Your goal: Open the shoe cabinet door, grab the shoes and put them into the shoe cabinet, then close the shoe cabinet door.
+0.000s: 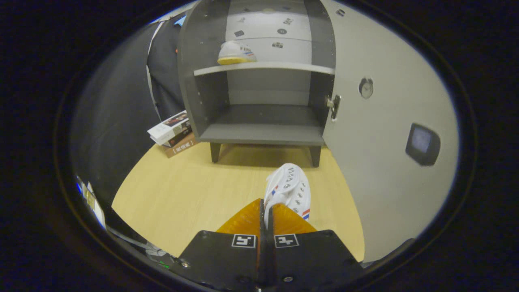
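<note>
A white sneaker [288, 188] with red and blue stripes hangs just ahead of my fingers, toe pointing toward the cabinet. My gripper [265, 211] is shut on the shoe's heel edge, with only a thin gap between the fingers. The grey shoe cabinet [259, 134] stands beyond on short legs. Its door [389, 134] is swung wide open to the right of the shoe. A second white sneaker [236, 53] with a yellow sole rests on the upper shelf [263, 67]. The lower compartment holds nothing.
A stack of books [173, 133] lies on the wooden floor [182, 194] to the left of the cabinet. A round knob [365, 87] and a dark square patch [422, 144] sit on the open door. A hinge [334, 106] joins door and cabinet.
</note>
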